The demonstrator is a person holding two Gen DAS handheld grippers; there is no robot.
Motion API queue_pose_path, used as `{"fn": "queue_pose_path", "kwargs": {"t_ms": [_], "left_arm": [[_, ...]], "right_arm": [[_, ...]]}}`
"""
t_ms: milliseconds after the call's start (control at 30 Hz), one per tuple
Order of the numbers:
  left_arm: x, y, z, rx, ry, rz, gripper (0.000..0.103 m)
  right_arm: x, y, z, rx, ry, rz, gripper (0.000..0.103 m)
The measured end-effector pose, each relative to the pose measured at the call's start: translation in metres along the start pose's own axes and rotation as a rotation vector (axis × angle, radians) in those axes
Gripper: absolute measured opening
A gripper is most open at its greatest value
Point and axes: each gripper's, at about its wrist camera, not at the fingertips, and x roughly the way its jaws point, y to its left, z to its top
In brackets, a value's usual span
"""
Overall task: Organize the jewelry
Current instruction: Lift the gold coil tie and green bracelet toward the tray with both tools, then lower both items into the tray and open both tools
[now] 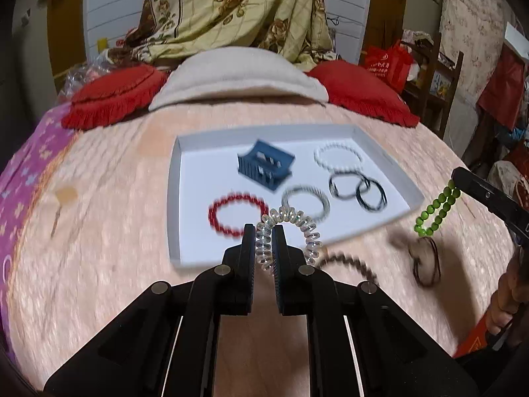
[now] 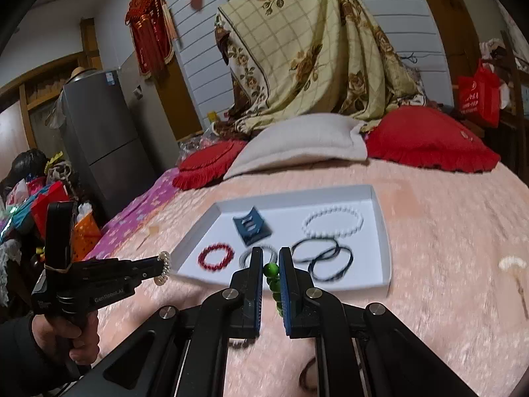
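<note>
- Clear plastic is sitting between the jaws of the left gripper [image 1: 263,231]: the transparent coil bracelet [image 1: 291,235] is being pinched by one short stretch of its spiral, with most of the loop arching out free to the right, over the near edge of the white tray [image 1: 390,145].
- Green beads are filling the gap of the right gripper [image 2: 271,258], which is pinching the green bead bracelet [image 1: 436,211]; in the left view it is dangling clear of the pink bedspread [image 1: 115,231], to the right of the tray.
- The coil is looking springy and slick, so I am judging that it could squirm out of so small a bite, or bounce out over the tray's low wall when let go.
- The round green beads are being held on a narrow contact; a swing of the hanging loop could roll them out from between the pads, dropping the bracelet short of the tray.
- Both grippers are heading toward the same tray, so they could be crowding each other at its near edge.
- The tray is already holding a red bead bracelet [image 1: 238,213], a striped ring [image 1: 305,203], black bands [image 1: 358,188], a white bead bracelet [image 1: 340,157] and a blue holder [image 1: 266,165]; a careless drop could be tangling with these.
- The brown pieces [image 1: 426,261] still lying on the bedspread could be getting dragged by a low pass.
</note>
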Motion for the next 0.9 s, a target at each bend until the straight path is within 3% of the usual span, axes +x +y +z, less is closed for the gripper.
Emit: {"fn": "queue_pose_path", "kwargs": {"t_ms": [200, 467, 567, 667, 767, 900], "left_arm": [[0.051, 0.024, 0.03, -0.042, 0.03, -0.002, 0.008], [0.123, 0.045, 0.047, -0.065, 0.106, 0.115, 0.008], [0.137, 0.051, 0.047, -0.092, 0.148, 0.156, 0.008], [0.138, 0.05, 0.051, -0.08, 0.138, 0.187, 0.009], [0.14, 0.053, 0.05, -0.091, 0.154, 0.178, 0.009], [0.139, 0.056, 0.051, -0.111, 0.154, 0.154, 0.023]], "right_arm": [[0.031, -0.008, 0.025, 0.071, -0.001, 0.005, 0.008], [0.081, -0.004, 0.019, 0.149, 0.081, 0.076, 0.008], [0.103, -0.013, 0.01, 0.201, 0.147, 0.065, 0.008], [0.115, -0.031, 0.0, 0.263, 0.197, -0.006, 0.009], [0.118, -0.042, -0.003, 0.292, 0.224, -0.046, 0.008], [0.116, -0.043, -0.002, 0.281, 0.228, -0.051, 0.008]]}}
